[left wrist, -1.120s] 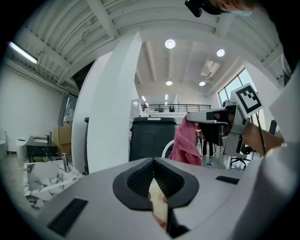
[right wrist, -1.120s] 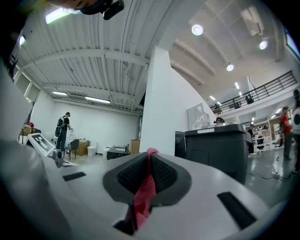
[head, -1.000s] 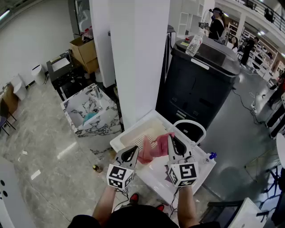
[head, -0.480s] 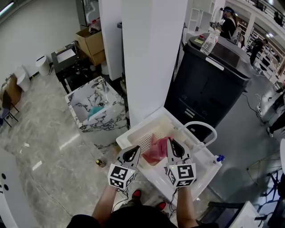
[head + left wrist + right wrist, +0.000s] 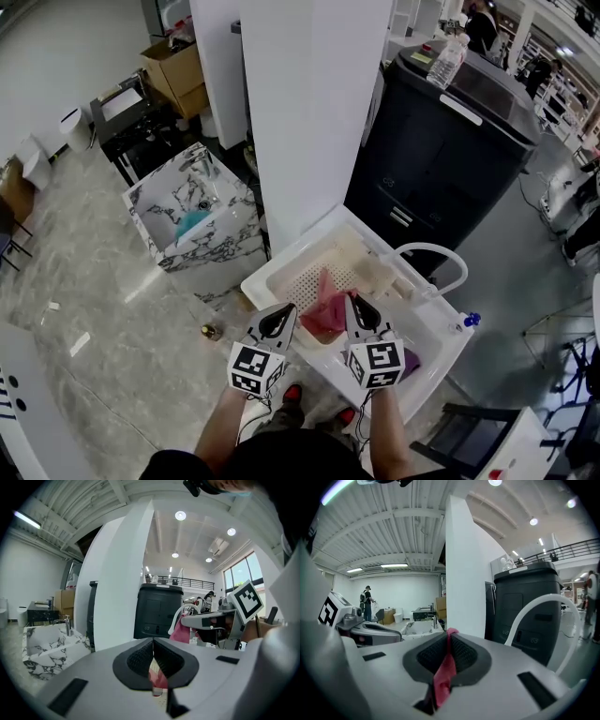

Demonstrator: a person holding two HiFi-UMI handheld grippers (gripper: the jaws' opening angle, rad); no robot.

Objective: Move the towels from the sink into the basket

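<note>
Pinching a pink towel in the right tool, with a strip of the cloth clamped between the pads and trailing below them. Holding the left tool just beside it, jaws fully closed and pads pressed together. Showing pink cloth in the gap beneath those pads, but not plainly caught there. Hanging the towel down into a white basket with a perforated floor and a looped white handle. Cannot tell whether the cloth touches that floor. Standing at the basket's near edge, with both tools side by side and pointing away from the body. Seeing a teal towel lying in the marble sink, well apart to the left on the pale floor. Facing a white pillar just behind the basket, with a tall black bin beside it and a clear bottle on the bin's lid.
</note>
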